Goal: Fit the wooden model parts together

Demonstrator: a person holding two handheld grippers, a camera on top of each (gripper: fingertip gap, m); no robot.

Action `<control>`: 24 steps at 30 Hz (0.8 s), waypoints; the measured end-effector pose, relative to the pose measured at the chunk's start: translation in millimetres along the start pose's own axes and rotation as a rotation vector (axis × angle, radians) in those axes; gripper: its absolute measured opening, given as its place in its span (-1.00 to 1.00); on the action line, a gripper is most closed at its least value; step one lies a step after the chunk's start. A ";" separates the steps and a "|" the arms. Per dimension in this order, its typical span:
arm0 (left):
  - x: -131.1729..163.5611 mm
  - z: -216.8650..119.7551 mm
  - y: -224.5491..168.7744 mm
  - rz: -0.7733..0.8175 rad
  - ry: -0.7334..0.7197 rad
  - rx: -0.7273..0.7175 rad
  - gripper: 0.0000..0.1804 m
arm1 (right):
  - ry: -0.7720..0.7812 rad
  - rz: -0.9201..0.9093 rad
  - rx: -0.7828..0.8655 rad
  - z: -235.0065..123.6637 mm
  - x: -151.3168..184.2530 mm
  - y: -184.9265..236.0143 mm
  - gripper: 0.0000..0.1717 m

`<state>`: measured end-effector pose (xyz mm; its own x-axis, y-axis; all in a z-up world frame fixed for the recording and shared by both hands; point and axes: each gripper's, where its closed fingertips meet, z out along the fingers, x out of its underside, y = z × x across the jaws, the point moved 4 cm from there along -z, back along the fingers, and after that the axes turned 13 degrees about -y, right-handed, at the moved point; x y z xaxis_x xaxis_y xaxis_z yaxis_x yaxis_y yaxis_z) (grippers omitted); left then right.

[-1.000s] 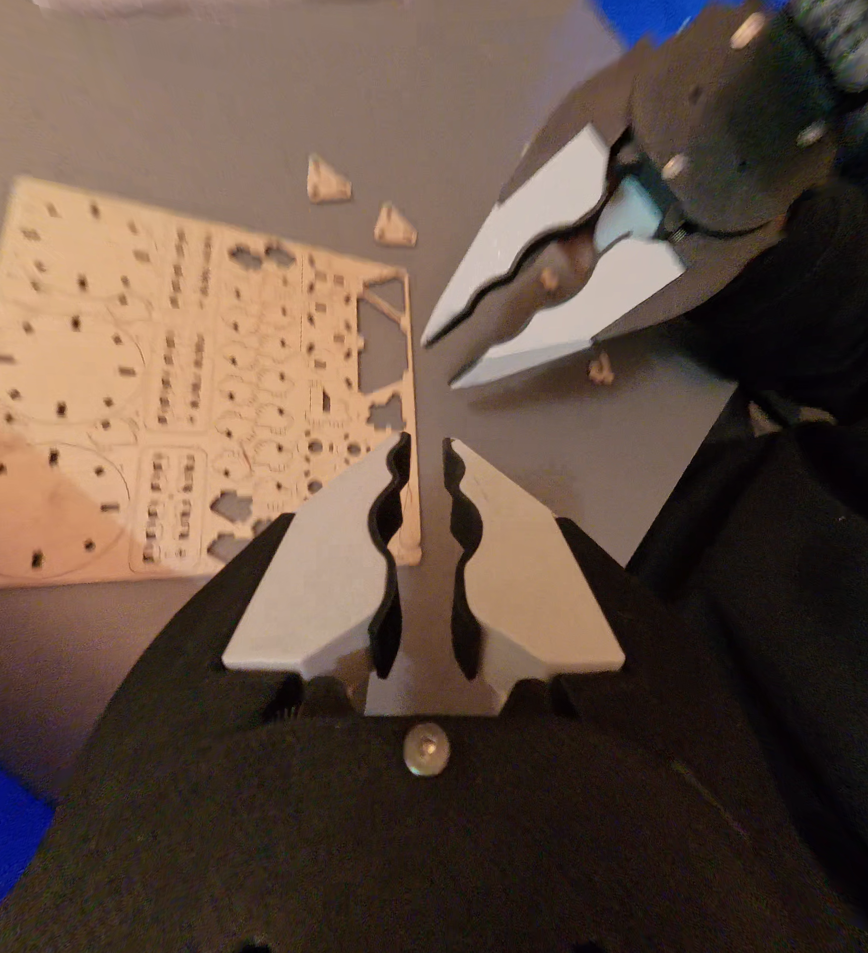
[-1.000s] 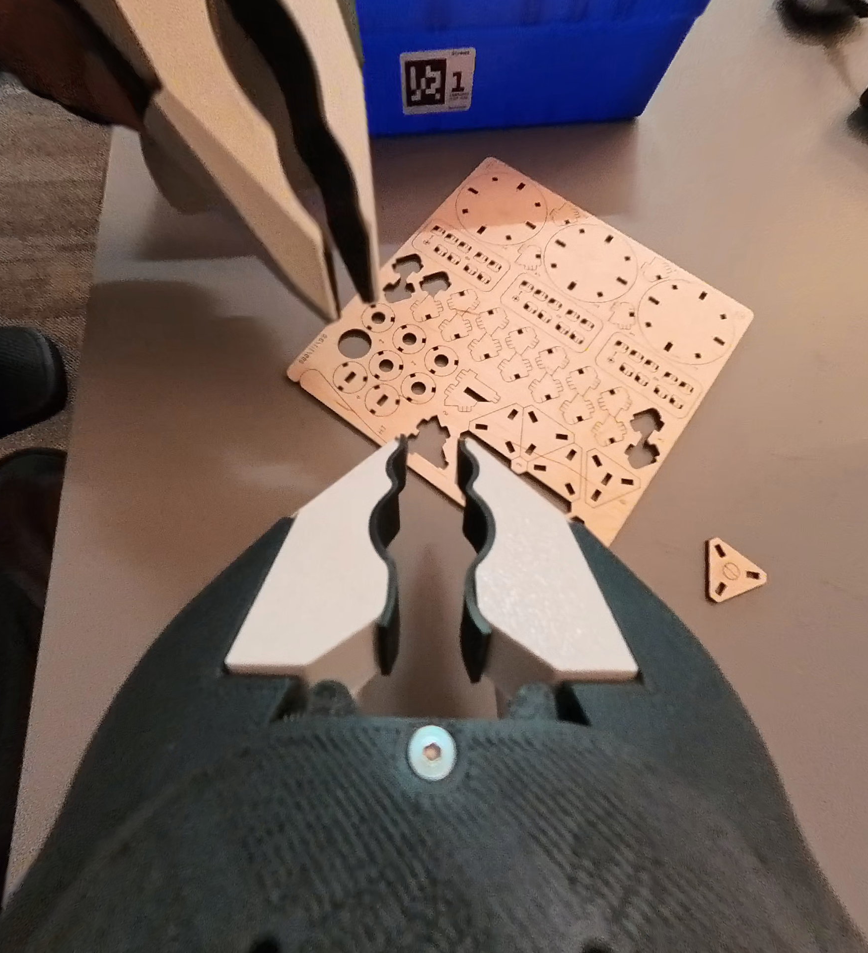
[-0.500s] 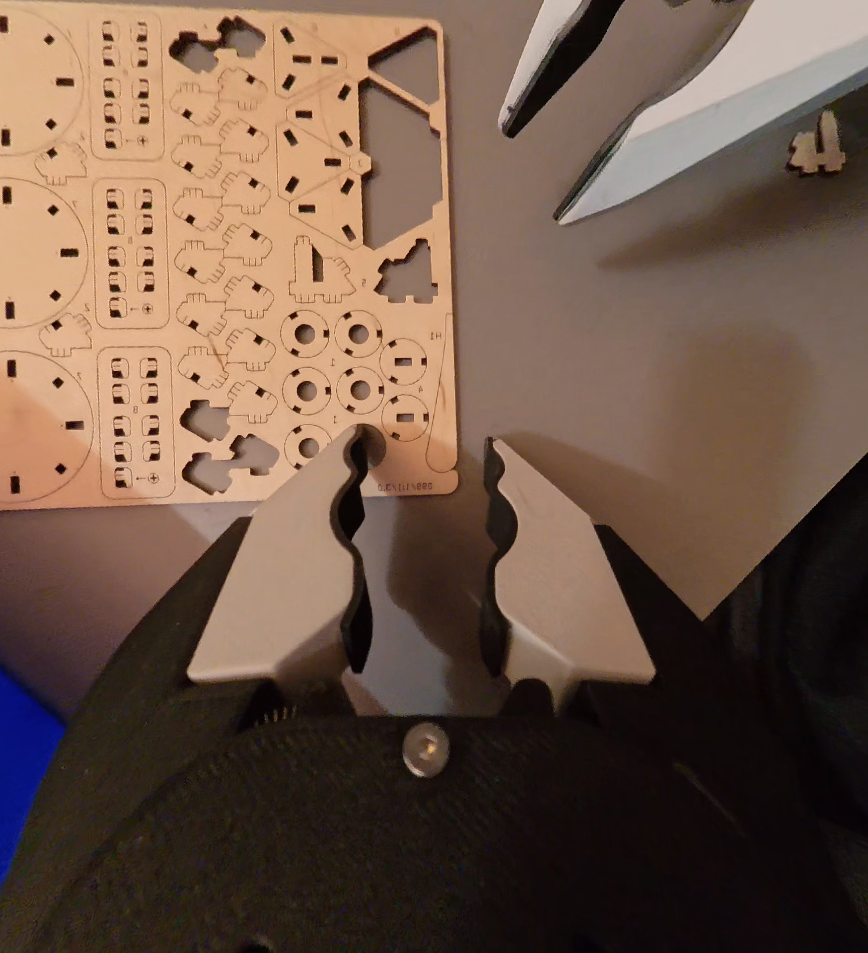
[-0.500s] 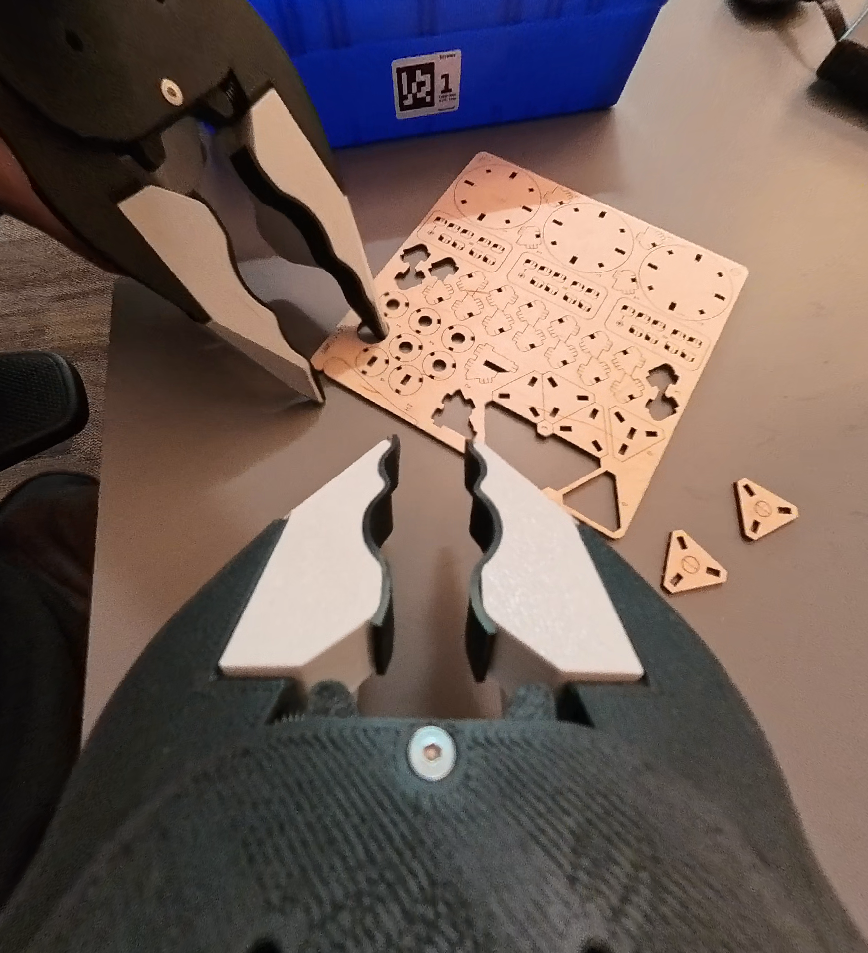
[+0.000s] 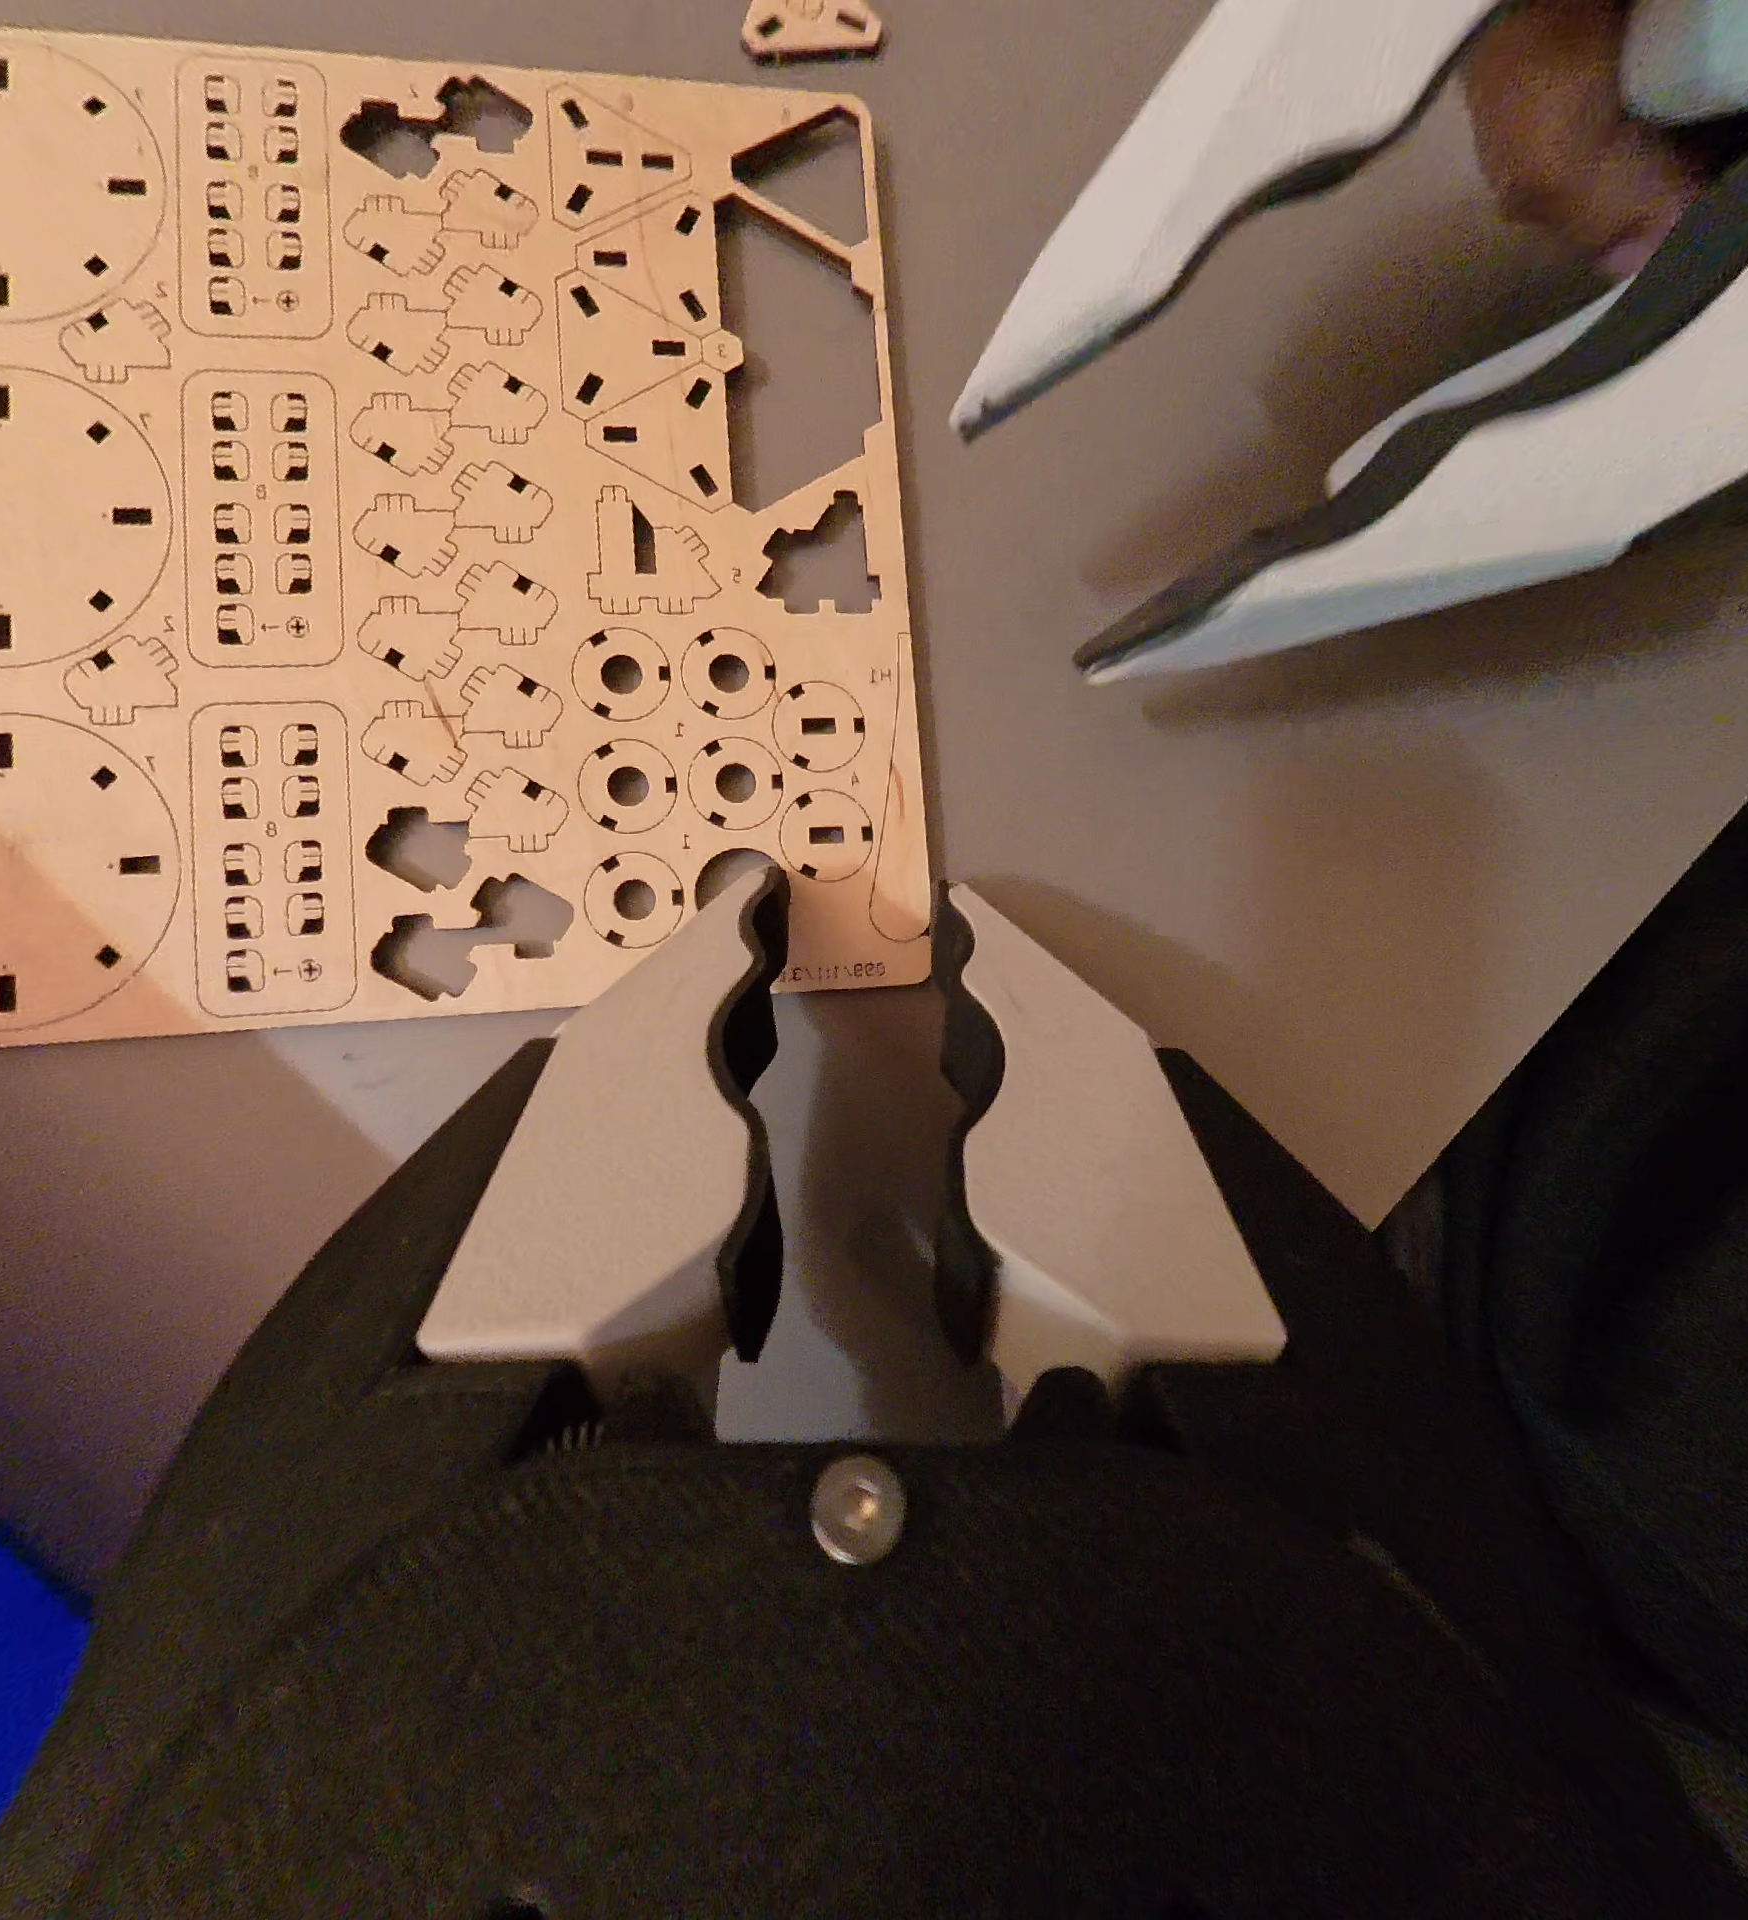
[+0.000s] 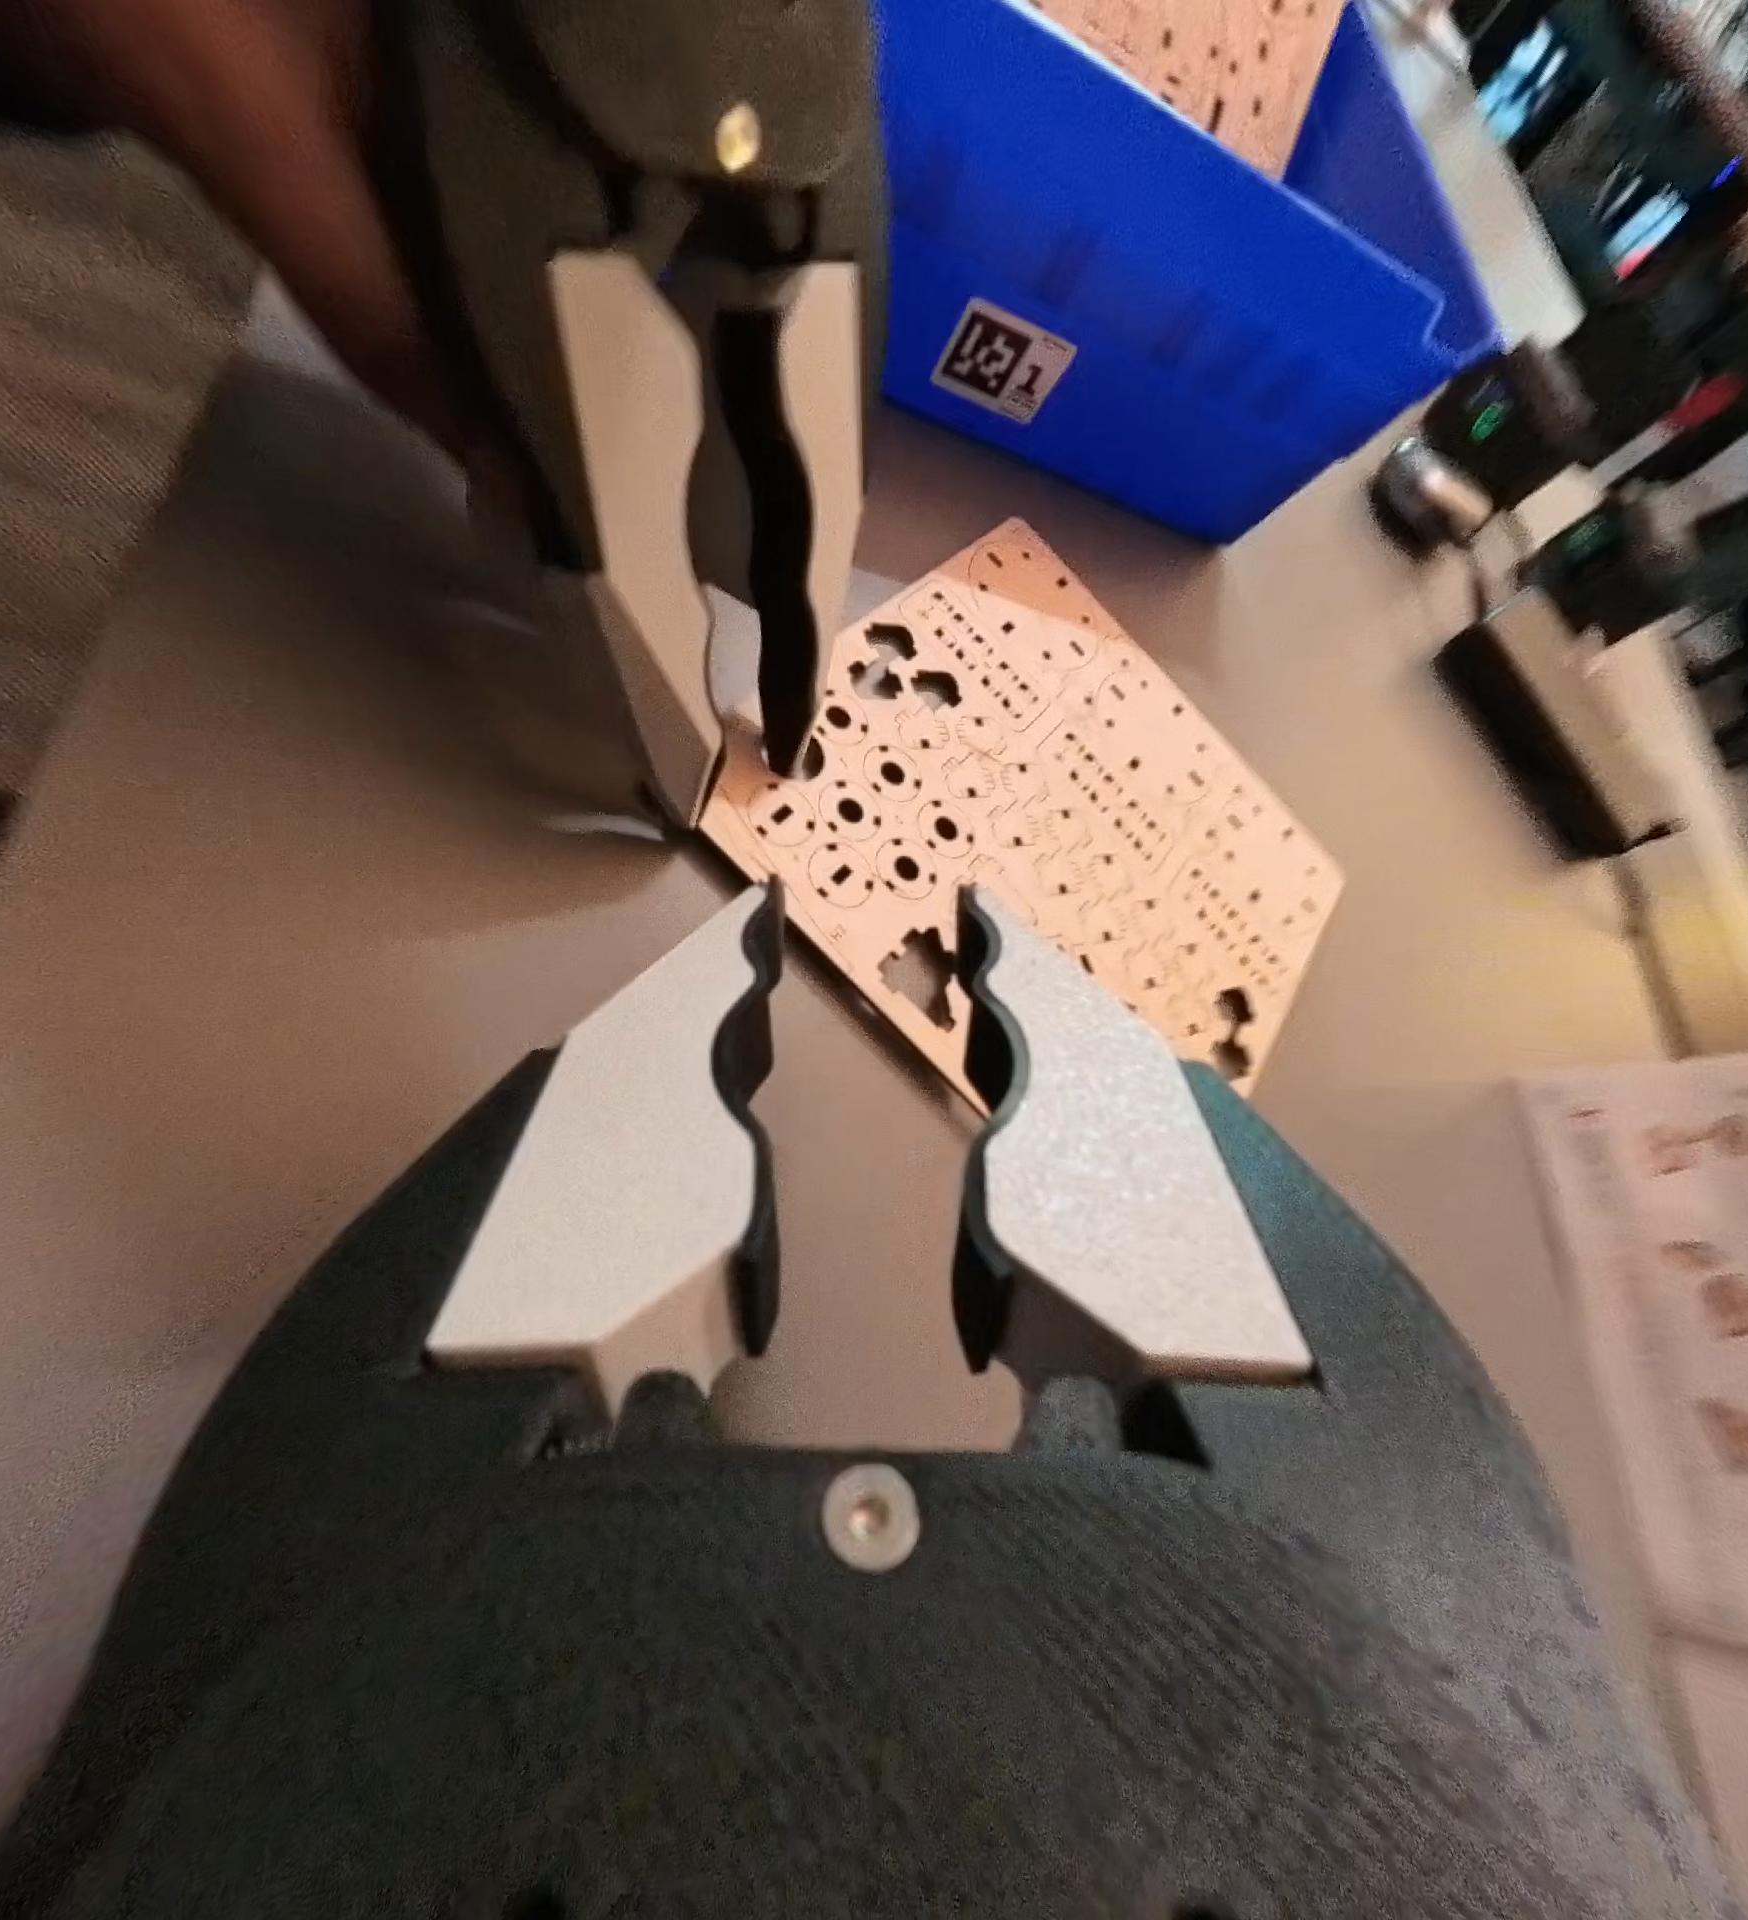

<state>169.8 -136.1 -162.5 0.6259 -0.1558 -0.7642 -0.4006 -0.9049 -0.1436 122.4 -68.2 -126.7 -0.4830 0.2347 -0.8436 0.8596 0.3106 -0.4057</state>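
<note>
A laser-cut wooden sheet (image 5: 413,520) lies on the grey table (image 5: 1265,883). My left gripper (image 5: 859,888) stands at its near right corner. One fingertip (image 5: 761,894) sits in a round hole of the sheet, the other (image 5: 953,909) is against the sheet's outer edge, and the pads pinch the strip between. The right wrist view shows the same on the sheet (image 6: 1057,831), with the left gripper (image 6: 740,784) coming down from above. My right gripper (image 6: 865,904) is open and empty, hovering above the sheet's near edge. It also shows in the left wrist view (image 5: 1026,540), right of the sheet.
A blue bin (image 6: 1109,312) with a marker tag stands behind the sheet and holds more wooden sheets (image 6: 1213,62). A printed paper (image 6: 1680,1351) lies at the right. A loose triangular wooden piece (image 5: 813,26) lies beyond the sheet. Dark objects stand at the back right (image 6: 1576,644). The gap from one gripper's tips to the other's is roughly 6 centimeters.
My left gripper's jaws have narrowed from wide open onto the sheet's corner, one finger staying in the round hole. My right gripper has opened wider and swung round, blurring its view.
</note>
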 end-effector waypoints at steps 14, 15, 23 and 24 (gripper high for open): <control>-33.1 -18.2 -11.0 -0.025 -0.253 0.091 -0.64 | 0.051 -0.773 0.079 23.8 0.0 9.2 -0.94; -36.8 -23.2 -14.7 -0.002 -0.305 0.108 -0.59 | 0.039 -0.769 0.083 20.9 -1.3 7.7 -0.94; -30.8 -23.8 -20.8 0.339 -0.388 -0.114 -0.66 | -0.080 -0.552 0.051 2.3 -13.9 -0.1 -0.93; -33.0 -23.8 -21.4 0.397 -0.399 -0.153 -0.68 | -0.085 -0.536 0.047 1.3 -15.1 -1.0 -0.92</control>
<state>173.7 -121.0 -119.2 0.1353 -0.3601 -0.9231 -0.4334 -0.8593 0.2717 129.1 -73.2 -114.0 -0.8420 -0.0208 -0.5390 0.5042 0.3246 -0.8002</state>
